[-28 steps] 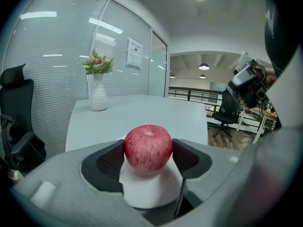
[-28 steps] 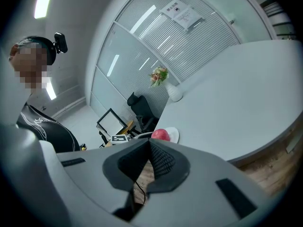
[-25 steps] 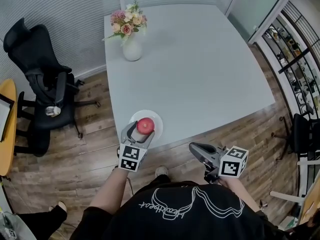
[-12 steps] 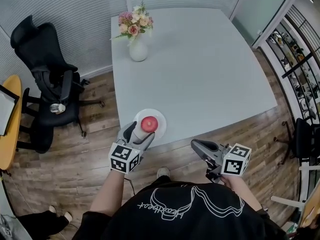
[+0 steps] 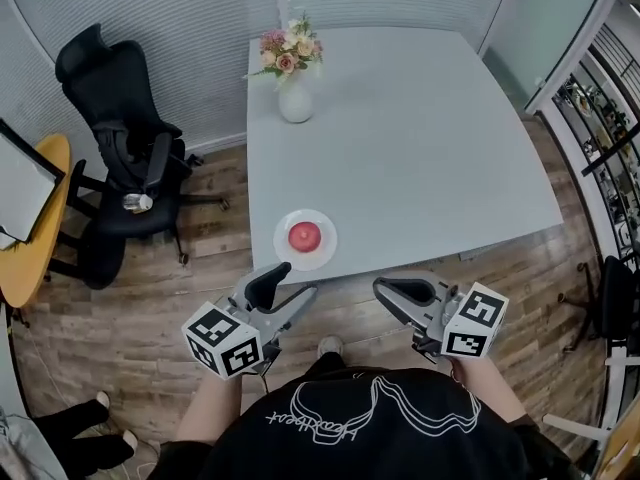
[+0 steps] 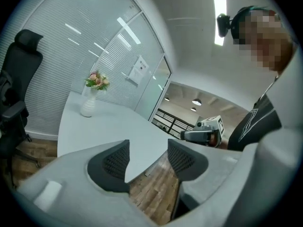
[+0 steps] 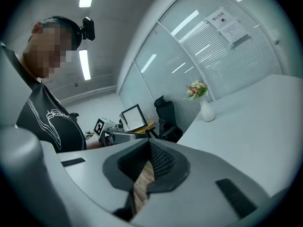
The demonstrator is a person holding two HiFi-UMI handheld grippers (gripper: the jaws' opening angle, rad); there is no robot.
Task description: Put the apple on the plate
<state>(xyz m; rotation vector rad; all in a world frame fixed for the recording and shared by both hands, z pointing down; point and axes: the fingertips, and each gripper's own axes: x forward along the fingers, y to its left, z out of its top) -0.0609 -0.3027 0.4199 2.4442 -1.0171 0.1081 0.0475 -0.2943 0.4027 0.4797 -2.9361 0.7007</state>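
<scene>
1. Wood floor (image 5: 150, 368) runs round a pale grey table (image 5: 430, 138), with a black office chair (image 5: 120, 158) off its left side and a yellow desk (image 5: 25, 268) beyond the chair.
2. On the table are only 2 containers: a white plate (image 5: 283, 248) and a white vase (image 5: 295, 103).
3. The plate sits right at the table's near edge, close to the left corner. It holds 1 red apple (image 5: 304, 235), resting about in its middle and touched by nothing.
4. The vase stands upright at the far left of the table, well apart from the plate, and holds a bunch of pink and cream flowers (image 5: 290, 48).
5. The person in a black printed shirt (image 5: 350, 428) holds both grippers off the table, over the floor, pointing toward the near edge.
6. The left gripper (image 5: 298, 280) is just short of the plate and clear of it. Its jaws stand apart and are closing, with nothing between them; only table edge and floor show through the gap.
7. The right gripper (image 5: 385, 290) is near the table edge, well to the right of the plate. Its jaws are pressed together and hold nothing.
8. Each gripper carries a cube with square markers at its rear, next to the hand.
</scene>
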